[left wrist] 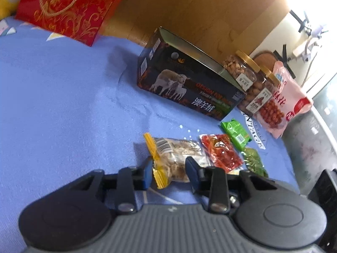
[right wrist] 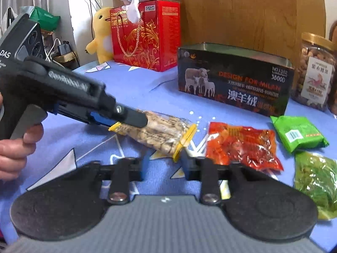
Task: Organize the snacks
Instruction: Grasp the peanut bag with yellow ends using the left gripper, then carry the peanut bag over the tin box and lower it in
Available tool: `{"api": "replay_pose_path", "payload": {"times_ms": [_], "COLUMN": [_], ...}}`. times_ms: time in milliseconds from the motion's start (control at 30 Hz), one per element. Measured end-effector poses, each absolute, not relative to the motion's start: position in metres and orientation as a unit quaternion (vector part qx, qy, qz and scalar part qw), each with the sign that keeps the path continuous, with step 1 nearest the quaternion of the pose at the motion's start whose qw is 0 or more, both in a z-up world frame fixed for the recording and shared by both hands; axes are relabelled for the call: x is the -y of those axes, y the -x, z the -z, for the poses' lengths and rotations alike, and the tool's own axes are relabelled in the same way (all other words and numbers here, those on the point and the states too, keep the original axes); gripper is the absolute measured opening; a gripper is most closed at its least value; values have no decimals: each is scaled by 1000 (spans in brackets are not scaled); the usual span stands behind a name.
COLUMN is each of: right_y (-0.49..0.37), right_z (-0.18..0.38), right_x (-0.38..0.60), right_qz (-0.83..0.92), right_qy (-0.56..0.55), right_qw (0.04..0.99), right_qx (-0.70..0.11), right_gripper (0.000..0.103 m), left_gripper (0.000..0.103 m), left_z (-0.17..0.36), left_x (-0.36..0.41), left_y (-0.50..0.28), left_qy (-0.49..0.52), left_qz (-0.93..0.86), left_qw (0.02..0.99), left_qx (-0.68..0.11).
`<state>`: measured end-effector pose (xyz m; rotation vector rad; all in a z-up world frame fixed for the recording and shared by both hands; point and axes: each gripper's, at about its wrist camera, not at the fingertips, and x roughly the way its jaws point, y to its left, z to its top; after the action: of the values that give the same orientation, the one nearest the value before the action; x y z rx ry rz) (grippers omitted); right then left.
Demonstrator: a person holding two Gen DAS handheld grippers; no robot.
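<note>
A clear peanut bag with yellow ends [left wrist: 179, 158] [right wrist: 160, 133] lies on the blue cloth. My left gripper [left wrist: 170, 174] is open with its jaws either side of the bag's near yellow end; in the right wrist view it [right wrist: 128, 119] reaches in from the left over that end. My right gripper [right wrist: 163, 165] is open and empty, just short of the bag's other yellow end. A red snack packet [left wrist: 220, 155] [right wrist: 242, 145], a green packet [left wrist: 236, 136] [right wrist: 298, 133] and a bag of green raisins [left wrist: 254, 161] [right wrist: 316, 179] lie to the right.
An open black box with sheep on it [left wrist: 189, 84] [right wrist: 233, 80] stands behind the snacks. Nut jars [left wrist: 242, 67] [right wrist: 316, 69] and a pink bag [left wrist: 282, 99] are to its right. A red gift bag [left wrist: 69, 6] [right wrist: 145, 35] stands far left, before a wooden headboard [right wrist: 242, 10].
</note>
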<state>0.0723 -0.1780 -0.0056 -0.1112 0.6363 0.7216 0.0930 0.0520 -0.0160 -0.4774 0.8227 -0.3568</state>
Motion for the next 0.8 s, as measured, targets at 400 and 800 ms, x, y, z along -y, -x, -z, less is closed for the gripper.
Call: {"api": "replay_pose_path", "payload": {"times_ms": [400, 800], "right_y": [-105, -197], "right_z": [-46, -36], "right_x": [208, 228], "right_qz": [-287, -209], "right_qy": [10, -5], "right_qw": [939, 957], "right_qx": [-187, -201], "right_gripper": [15, 17], "left_gripper": [28, 29], "left_z": [-69, -56], "left_x": [-26, 24], "left_y": [-129, -239], "left_qy": [177, 159], "left_qz": [234, 223], "left_qw": [909, 907], "left_qx": [-296, -319]}}
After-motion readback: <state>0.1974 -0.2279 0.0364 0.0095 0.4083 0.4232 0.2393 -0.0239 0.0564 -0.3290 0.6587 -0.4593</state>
